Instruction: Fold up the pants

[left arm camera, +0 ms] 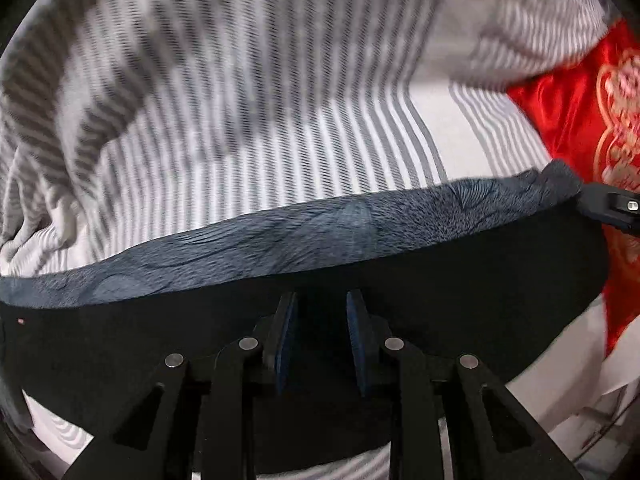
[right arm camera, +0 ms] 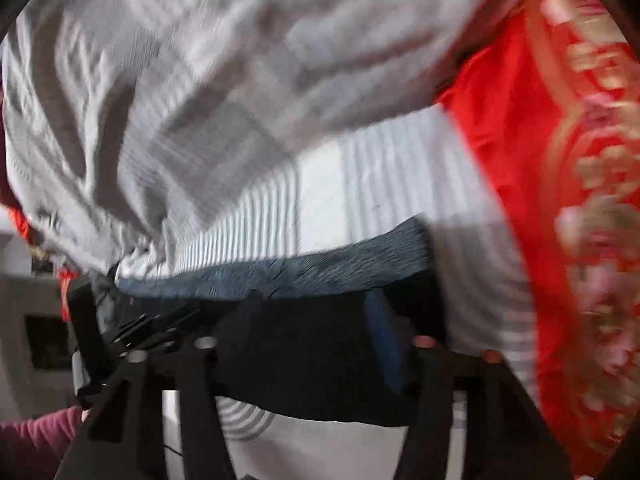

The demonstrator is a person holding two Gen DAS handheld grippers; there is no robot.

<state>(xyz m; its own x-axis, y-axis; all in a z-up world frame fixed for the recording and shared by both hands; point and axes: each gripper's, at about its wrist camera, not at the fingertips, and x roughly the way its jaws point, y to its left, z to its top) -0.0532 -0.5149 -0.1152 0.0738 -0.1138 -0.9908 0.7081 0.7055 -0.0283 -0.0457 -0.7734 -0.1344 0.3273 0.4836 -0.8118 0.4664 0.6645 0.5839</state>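
Note:
The pants (left arm camera: 280, 320) are black outside with a blue-grey fleece lining (left arm camera: 320, 236) showing along the top edge. In the left wrist view my left gripper (left arm camera: 322, 300) has its blue pads (left arm camera: 286, 332) apart, with the black cloth lying between and under them. The right gripper (left arm camera: 612, 208) shows at the right edge of that view, at the pants' corner. In the right wrist view the pants (right arm camera: 304, 344) stretch across the frame; my right gripper (right arm camera: 316, 312) has the cloth over and between its fingers, one blue pad (right arm camera: 386, 344) visible. The view is blurred.
A grey-and-white striped sheet (left arm camera: 248, 120) covers the bed under the pants, with rumpled striped bedding (right arm camera: 200, 80) behind. A red satin embroidered cloth (left arm camera: 580, 120) lies at the right, also in the right wrist view (right arm camera: 520, 160). A person's pink sleeve (right arm camera: 36, 436) shows lower left.

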